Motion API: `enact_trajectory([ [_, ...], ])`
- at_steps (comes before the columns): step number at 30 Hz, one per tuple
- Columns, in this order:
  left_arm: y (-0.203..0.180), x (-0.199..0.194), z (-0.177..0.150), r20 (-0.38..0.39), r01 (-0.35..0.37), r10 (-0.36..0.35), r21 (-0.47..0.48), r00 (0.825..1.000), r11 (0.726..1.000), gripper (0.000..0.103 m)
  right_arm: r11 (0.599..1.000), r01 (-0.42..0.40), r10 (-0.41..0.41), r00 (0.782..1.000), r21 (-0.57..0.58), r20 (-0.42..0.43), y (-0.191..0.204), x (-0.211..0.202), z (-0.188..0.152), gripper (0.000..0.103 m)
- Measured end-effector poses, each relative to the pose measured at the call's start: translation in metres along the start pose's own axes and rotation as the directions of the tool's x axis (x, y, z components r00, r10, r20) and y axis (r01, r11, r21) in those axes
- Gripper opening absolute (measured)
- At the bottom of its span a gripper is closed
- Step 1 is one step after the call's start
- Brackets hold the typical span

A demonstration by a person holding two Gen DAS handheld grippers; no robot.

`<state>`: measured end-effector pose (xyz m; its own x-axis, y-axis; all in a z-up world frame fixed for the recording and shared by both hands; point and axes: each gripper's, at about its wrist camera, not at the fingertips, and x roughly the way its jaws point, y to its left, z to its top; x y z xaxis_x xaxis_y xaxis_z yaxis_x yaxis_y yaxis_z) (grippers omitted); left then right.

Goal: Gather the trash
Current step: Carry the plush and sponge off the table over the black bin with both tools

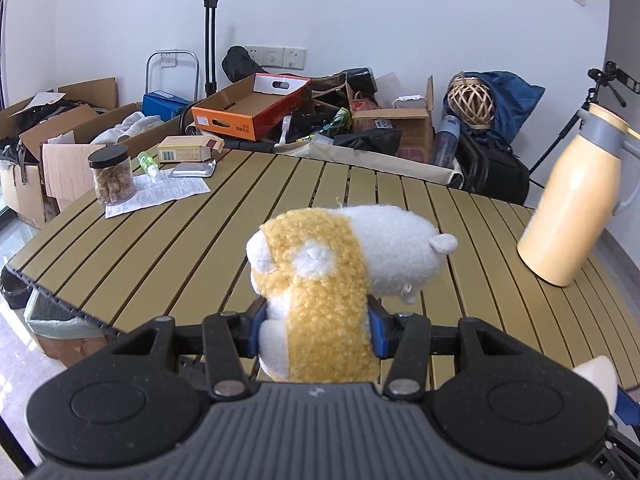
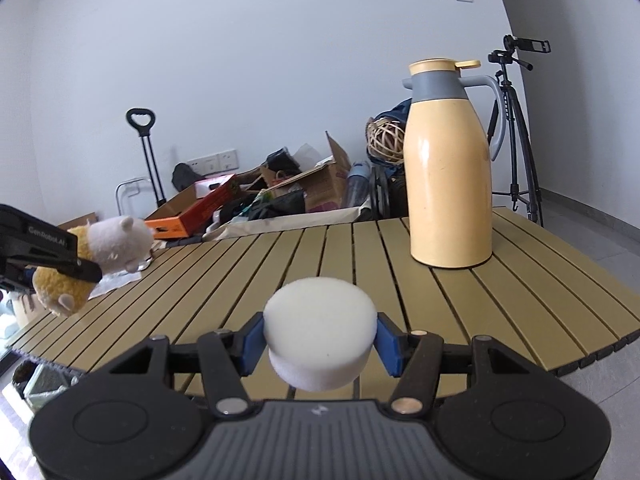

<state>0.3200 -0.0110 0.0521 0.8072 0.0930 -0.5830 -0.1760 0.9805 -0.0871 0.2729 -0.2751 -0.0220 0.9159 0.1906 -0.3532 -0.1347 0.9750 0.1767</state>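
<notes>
Right wrist view: we pinch the soft, light foam puck point(image 2: 320, 344) across its rim; left gripper point(image 1: 316, 330) squeezes the plush toy point(image 1: 340, 272) midbody.

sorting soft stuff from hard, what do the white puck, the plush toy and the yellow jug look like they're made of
White puck: looks like foam sponge, matte with fine pores.
Plush toy: fabric, curly yellow fleece and smoother white pile.
Yellow jug: hard glossy body showing reflections, painted metal or plastic, cannot tell which; its grey collar and handle look like plastic.
</notes>
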Motion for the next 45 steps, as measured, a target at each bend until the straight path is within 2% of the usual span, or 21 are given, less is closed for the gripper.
enact_trajectory([
  [11, 0.015, -0.044, -0.044, 0.003, 0.063, -0.063, 0.019, 0.998, 0.998, 0.049, 0.998, -0.021, 0.019, 0.999, -0.065, -0.033, 0.018, -0.041, -0.020, 0.056],
  [23, 0.031, -0.067, -0.108, -0.046, 0.112, -0.109, 0.077, 0.993, 0.991, 0.049, 0.993, -0.075, 0.060, 0.986, -0.088, -0.157, 0.033, -0.059, -0.064, 0.056],
  [29, 0.038, -0.056, -0.139, -0.111, 0.110, -0.099, 0.099, 0.989, 0.989, 0.049, 0.991, -0.098, 0.072, 0.965, -0.093, -0.252, 0.039, -0.053, -0.096, 0.056],
  [32, 0.042, -0.045, -0.154, -0.158, 0.090, -0.071, 0.114, 0.985, 0.989, 0.049, 0.990, -0.109, 0.078, 0.952, -0.090, -0.296, 0.044, -0.048, -0.111, 0.056],
  [45, 0.062, 0.004, -0.196, -0.312, 0.047, -0.008, 0.118, 0.950, 0.992, 0.049, 0.986, -0.141, 0.081, 0.880, -0.094, -0.469, 0.056, -0.018, -0.164, 0.056],
])
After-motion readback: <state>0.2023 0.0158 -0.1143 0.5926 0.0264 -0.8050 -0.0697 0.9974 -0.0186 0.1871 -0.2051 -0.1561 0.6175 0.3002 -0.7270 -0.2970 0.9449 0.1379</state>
